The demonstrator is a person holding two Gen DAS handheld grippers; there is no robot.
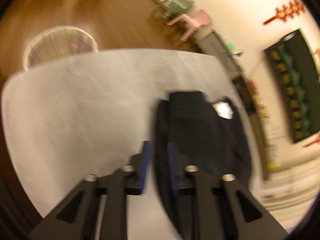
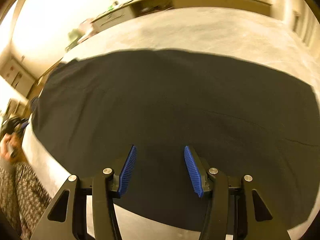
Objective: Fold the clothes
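Observation:
A dark navy garment [image 2: 170, 108] lies spread flat on a white-covered table [image 2: 200, 26]. My right gripper [image 2: 160, 150] hovers over its near part, jaws wide open and empty, blue pads [image 2: 128, 170] showing. In the blurred left wrist view the same garment [image 1: 200, 132] lies on the white cover [image 1: 80, 104], a white label [image 1: 223, 109] showing at its far end. My left gripper [image 1: 159, 146] is open with a narrow gap, its jaws astride the garment's left edge. No cloth is visibly pinched.
A round white fan [image 1: 60, 46] stands on the wooden floor beyond the table. Green and pink small chairs [image 1: 186, 14] and a cabinet [image 1: 218, 46] line the wall. The person's hand [image 2: 10, 140] and patterned clothing [image 2: 22, 196] show at the left edge.

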